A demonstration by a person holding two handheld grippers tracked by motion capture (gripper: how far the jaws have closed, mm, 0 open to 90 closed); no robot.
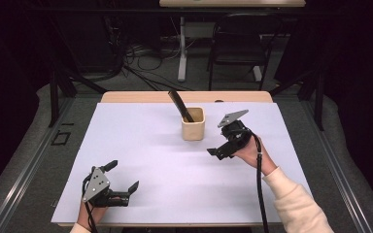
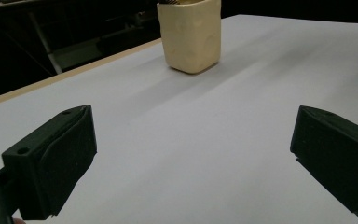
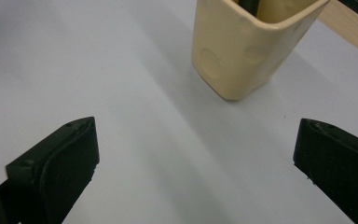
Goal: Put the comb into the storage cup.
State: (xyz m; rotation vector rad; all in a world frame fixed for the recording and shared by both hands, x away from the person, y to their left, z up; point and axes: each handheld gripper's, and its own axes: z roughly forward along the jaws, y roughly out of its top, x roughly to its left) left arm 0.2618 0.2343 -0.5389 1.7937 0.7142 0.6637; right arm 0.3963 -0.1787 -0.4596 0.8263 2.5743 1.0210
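A cream cup point(image 1: 193, 124) stands upright on the white table sheet point(image 1: 165, 160), toward the back middle. A black flat tool point(image 1: 179, 105) leans out of it to the upper left. My right gripper point(image 1: 219, 143) hovers just right of the cup, open and empty, with a hand behind it. In the right gripper view the cup point(image 3: 242, 51) stands ahead between the wide-apart jaws of that gripper point(image 3: 196, 158), and the tool's end point(image 3: 249, 4) shows inside it. My left gripper point(image 1: 123, 175) rests open at the front left. Its own view point(image 2: 191, 154) shows the cup point(image 2: 192, 35) far ahead.
The table's wooden back edge point(image 1: 184, 96) shows beyond the sheet. Behind the table are a black chair point(image 1: 238, 43), a white desk leg point(image 1: 181, 48) and cables on the floor point(image 1: 141, 58). Bare sheet lies between the two grippers.
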